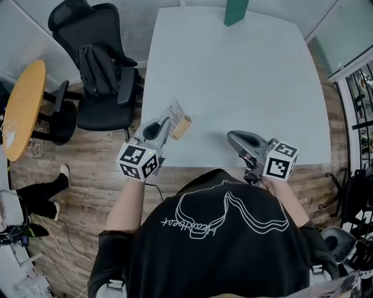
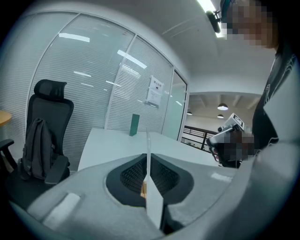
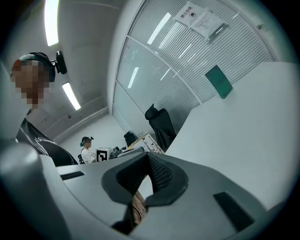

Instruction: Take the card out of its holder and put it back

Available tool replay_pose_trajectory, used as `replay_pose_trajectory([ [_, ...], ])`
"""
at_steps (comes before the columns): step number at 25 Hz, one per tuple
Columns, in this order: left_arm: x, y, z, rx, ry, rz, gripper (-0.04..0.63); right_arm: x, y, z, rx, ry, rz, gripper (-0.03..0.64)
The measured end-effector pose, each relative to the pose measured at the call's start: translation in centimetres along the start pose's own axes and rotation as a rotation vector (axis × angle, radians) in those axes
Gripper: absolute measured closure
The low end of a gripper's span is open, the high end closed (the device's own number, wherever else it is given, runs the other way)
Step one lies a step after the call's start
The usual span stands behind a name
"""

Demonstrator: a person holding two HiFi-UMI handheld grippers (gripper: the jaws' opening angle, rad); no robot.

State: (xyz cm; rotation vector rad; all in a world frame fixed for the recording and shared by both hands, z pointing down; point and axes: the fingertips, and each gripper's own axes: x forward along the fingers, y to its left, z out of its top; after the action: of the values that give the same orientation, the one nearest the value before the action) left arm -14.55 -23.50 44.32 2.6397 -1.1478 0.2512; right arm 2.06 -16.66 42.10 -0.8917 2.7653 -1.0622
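Near-left on the counter (image 1: 233,75): the card (image 1: 175,112) is pinched in the left gripper (image 1: 167,124). In the left gripper view the card (image 2: 148,154) stands edge-on and upright, dead centre between jaws pressed onto its two faces. The wooden holder (image 1: 182,127) sits just right of that gripper's tip, touching or nearly touching the card's lower edge. A sliver of wood (image 2: 143,188) shows at the card's base between the jaws. Can't tell whether the card is seated in the slot or just above it.

Key relation: the holder's long axis runs near-left to far-right, same line as the card's plane and the way the left gripper points. My read is that any reseating move is straight down along the card's plane with no twist needed; a small roll error would jam it on the slot lip.

The right gripper (image 1: 230,137) is well apart, at the near edge on the right. Its jaws (image 3: 146,176) are pressed together on nothing, so the left one is far nearer.

Writing:
- Card: carries print, too small to read.
- Paper notice (image 3: 199,18) on the glass wall: not legible.
- Shirt: has a script word I can't read with confidence.

A green slab (image 1: 235,11) stands at the counter's far edge and a black chair (image 1: 96,64) is off to the left.
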Motion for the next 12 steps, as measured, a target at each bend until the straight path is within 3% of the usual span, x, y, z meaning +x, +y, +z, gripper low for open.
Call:
replay_pose_trajectory([
  [12,1.0,2.7,-1.9,-0.023,0.025,-0.022,0.571,2.6,-1.6,-0.4,0.052,0.023,-0.02,0.607],
])
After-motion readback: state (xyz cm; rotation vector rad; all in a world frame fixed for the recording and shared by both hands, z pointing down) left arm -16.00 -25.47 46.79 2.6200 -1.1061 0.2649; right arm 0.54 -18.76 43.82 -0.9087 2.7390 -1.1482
